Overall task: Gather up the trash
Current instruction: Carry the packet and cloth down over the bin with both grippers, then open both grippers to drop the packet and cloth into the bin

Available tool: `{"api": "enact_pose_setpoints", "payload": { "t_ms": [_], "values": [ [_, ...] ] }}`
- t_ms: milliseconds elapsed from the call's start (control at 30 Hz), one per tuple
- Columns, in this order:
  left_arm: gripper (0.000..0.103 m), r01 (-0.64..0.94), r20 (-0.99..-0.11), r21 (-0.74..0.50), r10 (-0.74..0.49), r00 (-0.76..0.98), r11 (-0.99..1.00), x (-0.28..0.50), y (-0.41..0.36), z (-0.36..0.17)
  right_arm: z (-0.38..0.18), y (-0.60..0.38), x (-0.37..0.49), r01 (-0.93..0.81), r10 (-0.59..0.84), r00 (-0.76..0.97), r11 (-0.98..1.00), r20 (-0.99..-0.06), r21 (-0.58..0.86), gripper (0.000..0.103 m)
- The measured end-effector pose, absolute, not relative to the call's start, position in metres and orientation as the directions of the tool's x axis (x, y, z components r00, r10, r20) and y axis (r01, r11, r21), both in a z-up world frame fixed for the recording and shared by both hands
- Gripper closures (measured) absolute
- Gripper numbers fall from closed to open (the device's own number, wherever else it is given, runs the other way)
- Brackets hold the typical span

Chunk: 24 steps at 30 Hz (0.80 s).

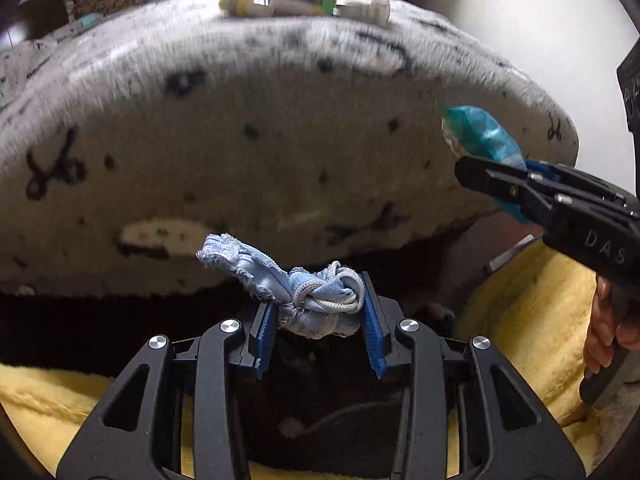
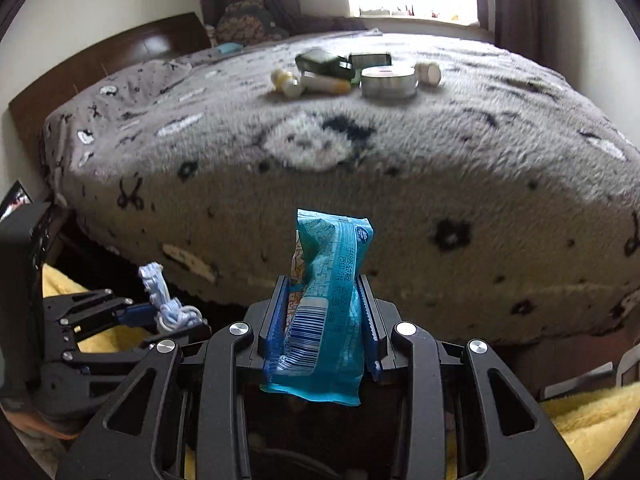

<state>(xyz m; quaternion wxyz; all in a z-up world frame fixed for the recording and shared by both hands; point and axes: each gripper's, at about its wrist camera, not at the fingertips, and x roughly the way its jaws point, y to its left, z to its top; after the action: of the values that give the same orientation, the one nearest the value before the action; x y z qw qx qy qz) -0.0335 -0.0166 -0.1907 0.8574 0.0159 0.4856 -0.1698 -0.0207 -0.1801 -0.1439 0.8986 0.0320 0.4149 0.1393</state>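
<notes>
Nearest to me, my left gripper is clamped on a knotted scrap of pale blue cloth, its frayed tail pointing up and left from the jaws. My right gripper is closed on a teal snack wrapper, long axis upright along the fingers, barcode end toward the wrist. Both hang just short of the bed edge, over something yellow and fluffy. Farther off, in the middle of the bedspread, lies a cluster of about 6 items, tubes, a round tin, dark boxes. It lies straight ahead, and I judge the right gripper nearer, though both are full.
</notes>
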Motion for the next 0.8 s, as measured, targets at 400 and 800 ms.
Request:
{"api": "enact_pose_setpoints", "payload": {
  "t_ms": [400, 800],
  "values": [
    [0.067, 0.302, -0.885, -0.111, -0.232, 0.404, 0.947, -0.029, -0.020, -0.247, -0.219, -0.178, -0.005, -0.193, 0.290, 0.450, 0.955, -0.845, 0.225, 0.069],
    [0.066, 0.294, -0.912, -0.156, -0.251, 0.323, 0.943, -0.016, -0.024, -0.271, -0.250, -0.172, 0.004, -0.179, 0.295, 0.353, 0.953, -0.888, 0.245, 0.068]
  ]
}}
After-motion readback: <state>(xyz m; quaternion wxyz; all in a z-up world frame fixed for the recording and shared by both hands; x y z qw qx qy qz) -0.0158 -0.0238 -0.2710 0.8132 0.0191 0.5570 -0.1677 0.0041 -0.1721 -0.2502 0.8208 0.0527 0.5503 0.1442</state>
